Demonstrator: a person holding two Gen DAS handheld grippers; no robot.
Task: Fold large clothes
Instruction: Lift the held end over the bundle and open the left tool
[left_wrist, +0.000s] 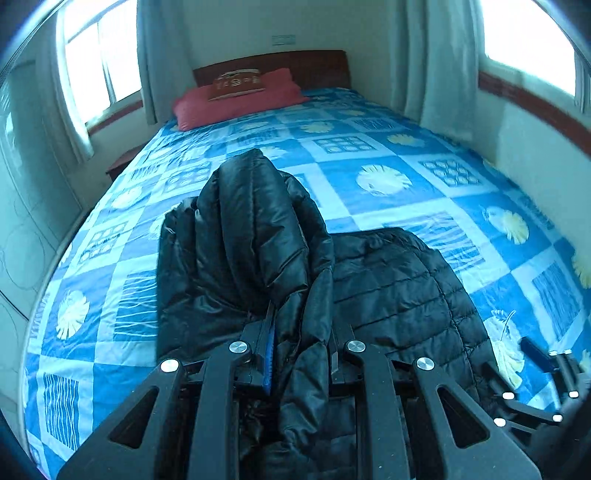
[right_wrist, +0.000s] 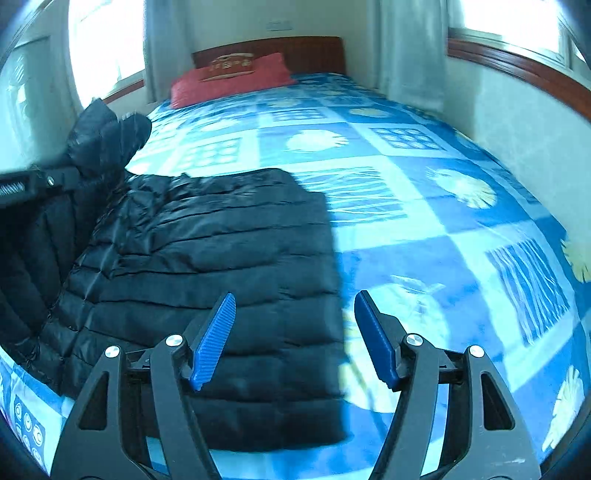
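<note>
Pinched between the nearly closed left gripper (left_wrist: 301, 347), a bunched part of the black puffer jacket (right_wrist: 221, 266) rises off the bed (right_wrist: 443, 206), while the right gripper (right_wrist: 295, 339), spread and empty, hovers over its flat right edge.

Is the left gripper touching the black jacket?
Touching. The left wrist view shows the left gripper pinching a fold of the jacket between its fingers.

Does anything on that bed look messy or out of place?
Only the black jacket: most lies flat on the blue bedspread, but one puffy part stands up, pinched in the left tongs. The right tongs are open and empty.
</note>
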